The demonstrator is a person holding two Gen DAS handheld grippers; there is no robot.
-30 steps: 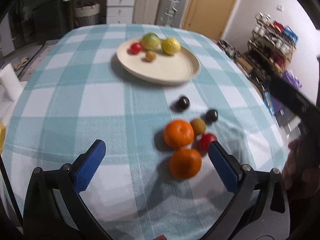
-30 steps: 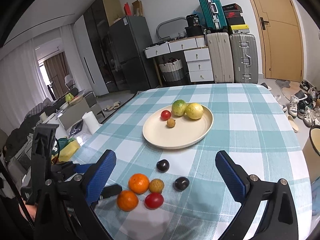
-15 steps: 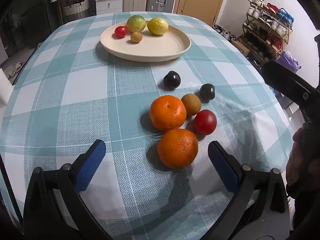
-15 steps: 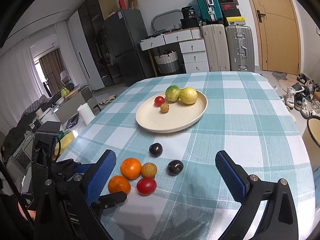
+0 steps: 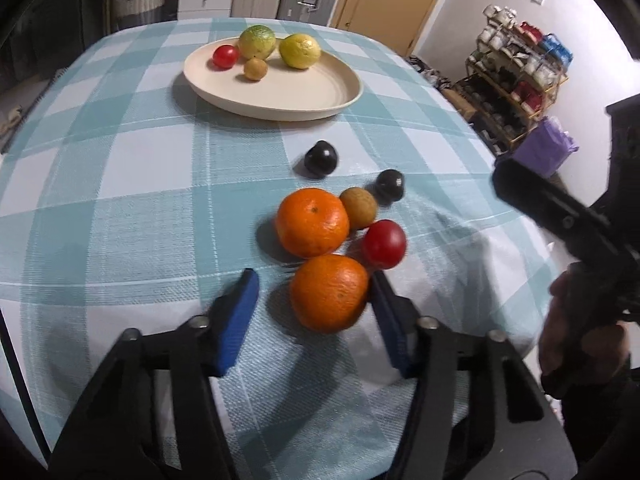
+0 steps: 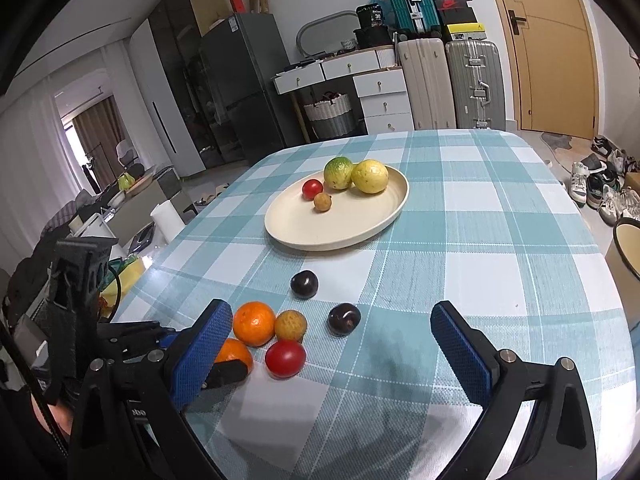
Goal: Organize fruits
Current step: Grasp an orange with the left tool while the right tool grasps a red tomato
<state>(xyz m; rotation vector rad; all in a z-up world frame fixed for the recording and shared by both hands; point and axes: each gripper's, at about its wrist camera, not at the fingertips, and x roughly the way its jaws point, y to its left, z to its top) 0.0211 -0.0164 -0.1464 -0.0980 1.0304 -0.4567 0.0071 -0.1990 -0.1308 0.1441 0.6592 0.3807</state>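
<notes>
A near orange (image 5: 329, 293) lies on the checked tablecloth between the blue pads of my left gripper (image 5: 314, 286). The jaws have narrowed around it; the right pad touches it, the left pad stands a little off. Behind it lie a second orange (image 5: 312, 222), a red tomato (image 5: 384, 244), a brown longan (image 5: 359, 207) and two dark plums (image 5: 321, 159) (image 5: 390, 185). A cream plate (image 5: 320, 92) farther back holds a tomato, a green fruit, a yellow fruit and a longan. My right gripper (image 6: 332, 338) is open and empty above the cloth, with the fruit cluster (image 6: 276, 332) by its left pad.
The table's right edge (image 5: 520, 216) drops off near the fruit. The right gripper's body (image 5: 560, 216) hangs beyond that edge. Drawers, suitcases (image 6: 448, 84) and a fridge stand behind the table; shoes lie on the floor at right.
My left gripper has moved forward over the near orange and its jaws have closed in from wide open to either side of it. The right gripper has barely moved.
</notes>
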